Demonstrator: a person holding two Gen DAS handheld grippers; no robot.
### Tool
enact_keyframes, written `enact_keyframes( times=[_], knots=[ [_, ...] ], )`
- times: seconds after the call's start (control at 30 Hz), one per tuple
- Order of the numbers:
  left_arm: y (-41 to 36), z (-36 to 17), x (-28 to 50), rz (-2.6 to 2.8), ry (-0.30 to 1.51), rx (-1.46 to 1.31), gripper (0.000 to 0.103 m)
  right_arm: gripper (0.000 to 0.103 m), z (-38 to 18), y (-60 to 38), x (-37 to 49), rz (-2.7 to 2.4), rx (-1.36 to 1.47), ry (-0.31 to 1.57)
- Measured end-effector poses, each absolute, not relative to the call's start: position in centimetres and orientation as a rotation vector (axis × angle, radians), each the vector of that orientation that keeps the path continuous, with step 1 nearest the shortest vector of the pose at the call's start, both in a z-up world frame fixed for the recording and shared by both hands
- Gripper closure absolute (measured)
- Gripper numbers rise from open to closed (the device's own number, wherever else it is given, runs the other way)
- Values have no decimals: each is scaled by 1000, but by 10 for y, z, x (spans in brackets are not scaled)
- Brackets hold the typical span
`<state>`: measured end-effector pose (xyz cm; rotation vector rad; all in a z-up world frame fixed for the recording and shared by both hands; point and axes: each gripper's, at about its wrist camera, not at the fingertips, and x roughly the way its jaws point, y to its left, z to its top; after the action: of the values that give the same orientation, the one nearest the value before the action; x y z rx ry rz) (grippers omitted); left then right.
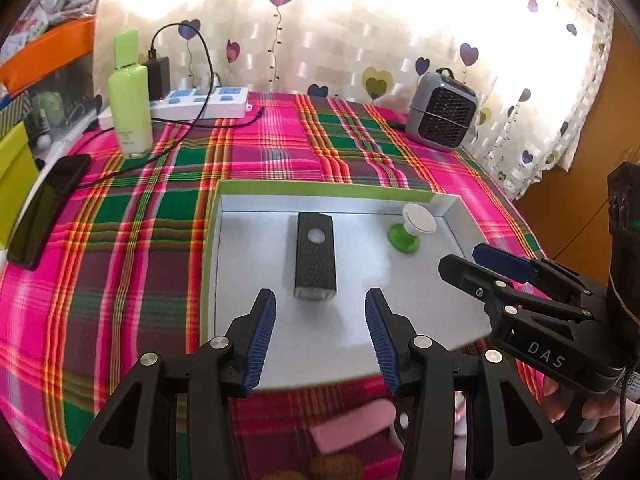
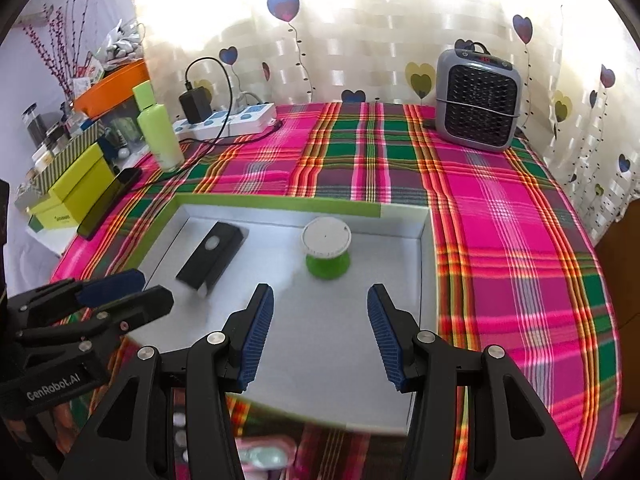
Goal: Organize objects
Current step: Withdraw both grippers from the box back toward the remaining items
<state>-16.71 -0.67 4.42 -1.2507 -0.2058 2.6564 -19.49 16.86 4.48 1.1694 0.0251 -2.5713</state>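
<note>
Pink case [image 1: 354, 426] lies nearest, on the plaid cloth [image 1: 132, 240] under the left gripper [image 1: 320, 308], just outside the tray's near edge. Left fingers [image 1: 262, 336] stand apart, nothing between them, above the near part of the tray [image 1: 320, 190]. Black box [image 1: 315, 254] lies flat on the tray floor just ahead of them, untouched. Right gripper [image 2: 320, 304] likewise parted and empty, over the tray's near right part. Green-and-white knob [image 2: 326, 248] stands upright ahead of it, near the far wall, apart from the box. Tray is shallow, grey inside, green rim, resting on the table.

Far edge: green bottle [image 1: 130, 96] upright, power strip [image 1: 200, 102] beside it, heater [image 2: 478, 98] at right. Phone [image 1: 48, 210] at left edge.
</note>
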Motion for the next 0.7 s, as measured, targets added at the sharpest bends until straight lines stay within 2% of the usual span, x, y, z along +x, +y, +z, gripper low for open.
enact_keyframes(
  times=[0.7],
  knots=[
    [-22,46,-91,2699,-162,-1211,57,53,54,175,-118,-2591,1091,15]
  ],
)
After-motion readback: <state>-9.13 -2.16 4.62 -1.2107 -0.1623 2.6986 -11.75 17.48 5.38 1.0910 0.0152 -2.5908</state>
